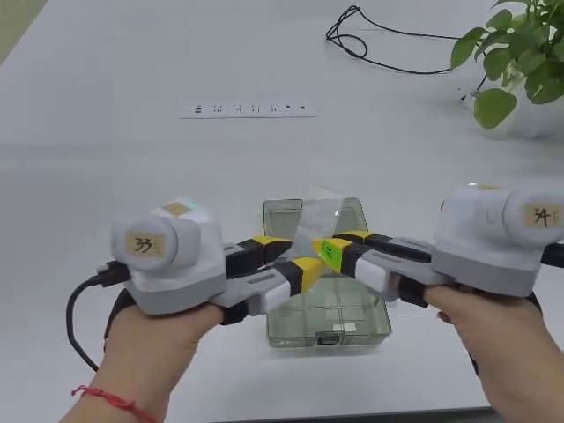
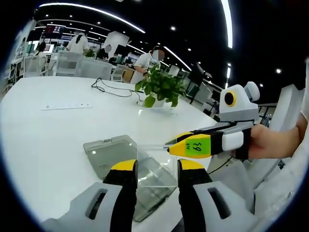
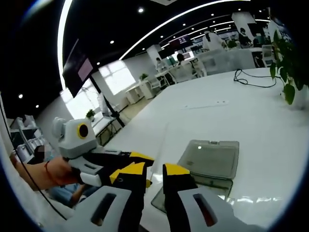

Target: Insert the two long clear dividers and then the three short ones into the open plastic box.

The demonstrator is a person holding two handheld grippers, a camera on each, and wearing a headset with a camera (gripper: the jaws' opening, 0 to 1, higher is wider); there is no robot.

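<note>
The open clear plastic box (image 1: 270, 328) lies mid-table with its lid (image 1: 282, 216) folded back. A clear divider (image 1: 319, 220) hangs above it, hard to make out. My right gripper (image 1: 339, 244) comes in from the right and is shut on the divider. In the left gripper view its tips (image 2: 170, 144) pinch the pane (image 2: 154, 130). My left gripper (image 1: 289, 256) comes from the left with its jaws apart. The pane stands between its fingers (image 2: 123, 169); I cannot tell whether they touch. In the right gripper view the box (image 3: 212, 186) lies beyond my right gripper (image 3: 155, 174).
A white power strip (image 1: 247, 108) lies further back on the table. A black cable (image 1: 370, 44) loops at the far side. At the back right stands a potted plant (image 1: 520, 62). The table's front edge runs just below the hands.
</note>
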